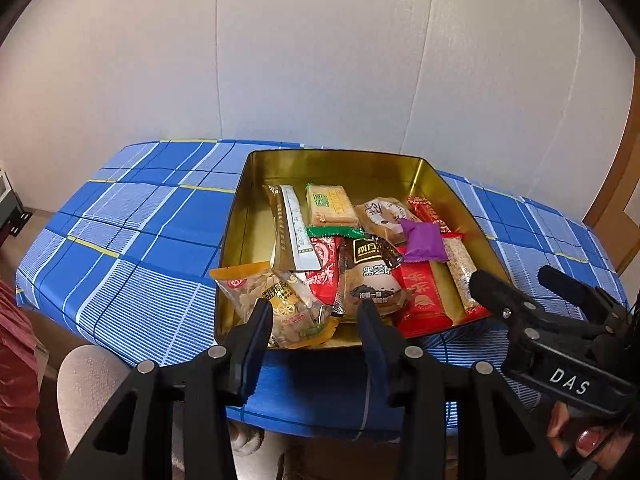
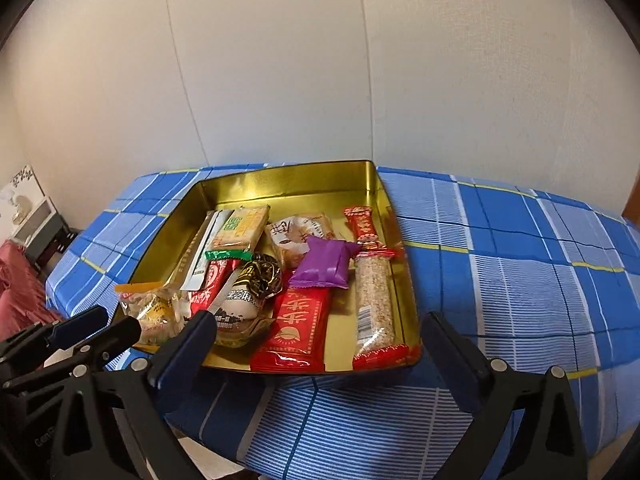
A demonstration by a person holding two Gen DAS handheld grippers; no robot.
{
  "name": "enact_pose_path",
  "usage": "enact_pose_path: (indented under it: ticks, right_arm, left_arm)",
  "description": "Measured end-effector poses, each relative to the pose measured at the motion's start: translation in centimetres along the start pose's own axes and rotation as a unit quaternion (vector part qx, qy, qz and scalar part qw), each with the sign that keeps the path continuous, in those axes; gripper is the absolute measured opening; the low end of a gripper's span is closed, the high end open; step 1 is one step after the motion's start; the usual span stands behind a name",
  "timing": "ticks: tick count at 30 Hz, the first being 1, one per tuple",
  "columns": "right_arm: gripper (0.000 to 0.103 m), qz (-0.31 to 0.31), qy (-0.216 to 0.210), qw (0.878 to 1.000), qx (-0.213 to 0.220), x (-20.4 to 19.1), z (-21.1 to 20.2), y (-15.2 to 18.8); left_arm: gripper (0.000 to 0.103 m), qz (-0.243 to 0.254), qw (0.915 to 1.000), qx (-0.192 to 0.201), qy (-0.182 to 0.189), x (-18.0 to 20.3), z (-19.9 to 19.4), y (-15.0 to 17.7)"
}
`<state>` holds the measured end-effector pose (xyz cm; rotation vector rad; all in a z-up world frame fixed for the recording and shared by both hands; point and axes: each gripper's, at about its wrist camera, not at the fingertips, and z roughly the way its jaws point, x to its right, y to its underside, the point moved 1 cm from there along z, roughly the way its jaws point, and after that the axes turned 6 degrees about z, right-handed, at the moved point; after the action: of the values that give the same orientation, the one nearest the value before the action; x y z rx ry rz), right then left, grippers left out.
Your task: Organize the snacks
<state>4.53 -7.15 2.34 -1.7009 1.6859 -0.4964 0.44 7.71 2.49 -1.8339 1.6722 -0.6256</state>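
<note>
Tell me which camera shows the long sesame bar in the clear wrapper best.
The right wrist view: the sesame bar lies unobstructed along the gold tin's right wall, barcode and red ends visible. In the left wrist view the same bar appears smaller, its near end hidden behind the right gripper.

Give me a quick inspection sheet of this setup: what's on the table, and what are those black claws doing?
Surface: table under a blue plaid cloth.
Job's things: gold tin holding wrapped snacks, among them a purple packet and a sesame bar.
Clutter: nothing seen on the cloth.
Grippers: left gripper half open, empty; right gripper wide open, empty.
Cables: nothing seen.
Surroundings: pale wall.
</note>
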Motion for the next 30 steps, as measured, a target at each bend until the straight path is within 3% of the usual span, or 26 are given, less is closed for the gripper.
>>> enact_pose_path:
  ticks: [21, 30]
  right_arm:
    - [0.103, -0.002, 0.015, 1.000, -0.006, 0.57, 0.14, 0.33]
    - [0.103, -0.005, 0.013, 1.000, -0.013, 0.48, 0.38, 0.51]
  left_arm:
    - [0.045, 0.003, 0.9996, 0.021, -0.019, 0.11, -0.90, 0.00]
    - [0.045, 0.003, 0.9997, 0.013, -0.018, 0.10, -0.70, 0.25]
